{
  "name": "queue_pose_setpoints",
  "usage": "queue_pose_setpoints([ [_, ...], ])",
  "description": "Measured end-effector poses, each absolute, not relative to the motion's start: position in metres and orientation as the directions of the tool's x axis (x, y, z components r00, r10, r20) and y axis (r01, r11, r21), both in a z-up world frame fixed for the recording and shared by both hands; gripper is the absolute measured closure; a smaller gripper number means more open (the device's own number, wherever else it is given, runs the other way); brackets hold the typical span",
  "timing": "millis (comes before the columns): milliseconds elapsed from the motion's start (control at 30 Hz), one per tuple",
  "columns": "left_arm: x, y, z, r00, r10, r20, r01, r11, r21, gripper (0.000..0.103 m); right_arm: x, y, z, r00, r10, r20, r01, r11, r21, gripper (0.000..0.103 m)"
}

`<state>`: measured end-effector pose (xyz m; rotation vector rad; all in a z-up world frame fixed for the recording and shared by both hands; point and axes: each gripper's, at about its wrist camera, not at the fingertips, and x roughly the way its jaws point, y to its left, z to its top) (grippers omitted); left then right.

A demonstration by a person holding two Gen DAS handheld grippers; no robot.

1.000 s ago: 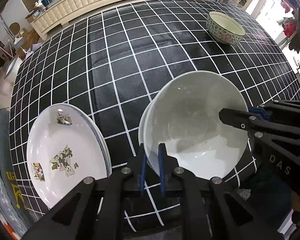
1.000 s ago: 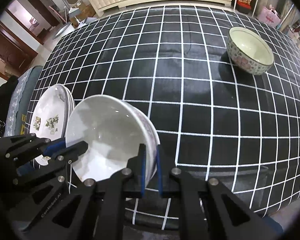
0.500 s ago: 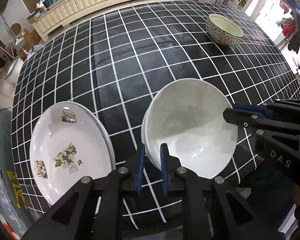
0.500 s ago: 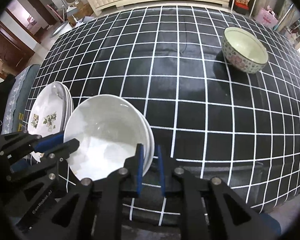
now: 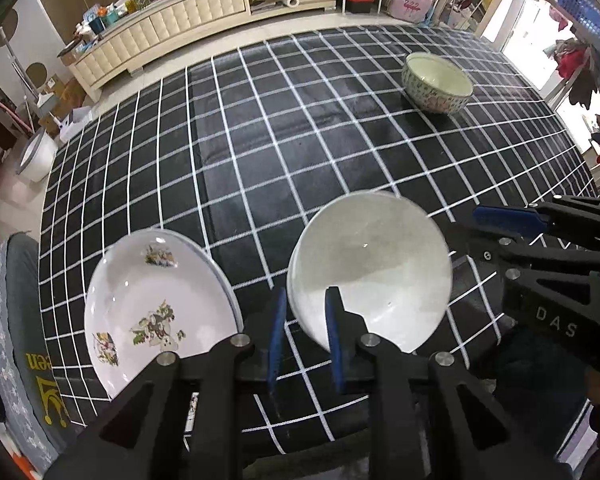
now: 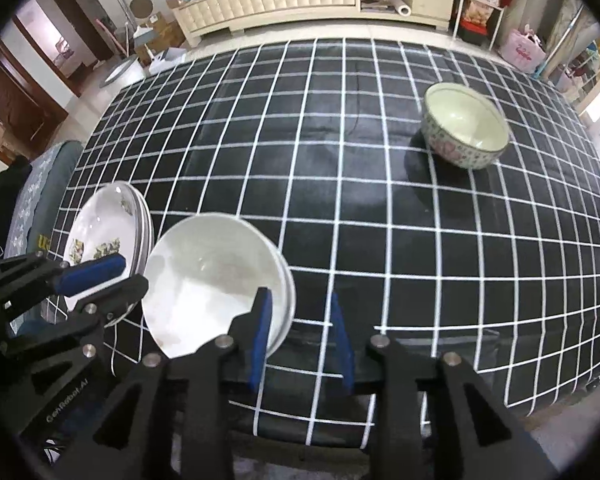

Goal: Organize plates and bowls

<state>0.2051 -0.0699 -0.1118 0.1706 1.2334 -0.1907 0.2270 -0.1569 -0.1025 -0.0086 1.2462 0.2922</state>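
You've got open checked tablecloth (image 5: 260, 168) thru the middle. Obstacles: patterned bowl (image 5: 437, 82) far right, printed plate stack (image 5: 156, 308) near left, white bowls (image 5: 370, 272) just beside it.

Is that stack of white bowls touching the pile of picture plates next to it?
Apart. In the left wrist view a strip of black checked cloth shows between the bowls and the plates.

Two plain white bowls (image 5: 370, 276) sit nested and upright at lower centre of the left wrist view. Just left, stacked white plates (image 5: 156, 312) with cartoon prints lie flat. A patterned bowl (image 5: 438, 82) stands upright, upper right, well apart.
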Motion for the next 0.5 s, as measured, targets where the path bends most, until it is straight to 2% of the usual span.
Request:
queue_pose_setpoints([
  [267, 0.22, -0.097, -0.077, 0.392, -0.058, -0.918, 0.269, 0.962, 0.054, 0.078, 0.233, -0.193, -0.076, 0.349, 0.194, -0.917, -0.19, 0.973, 0.134, 0.058],
  [500, 0.24, -0.132, -0.049, 0.443, -0.08, -0.893, 0.32, 0.944, 0.074, 0.078, 0.247, -0.228, -0.047, 0.418, 0.161, -0.894, -0.144, 0.984, 0.11, 0.056],
])
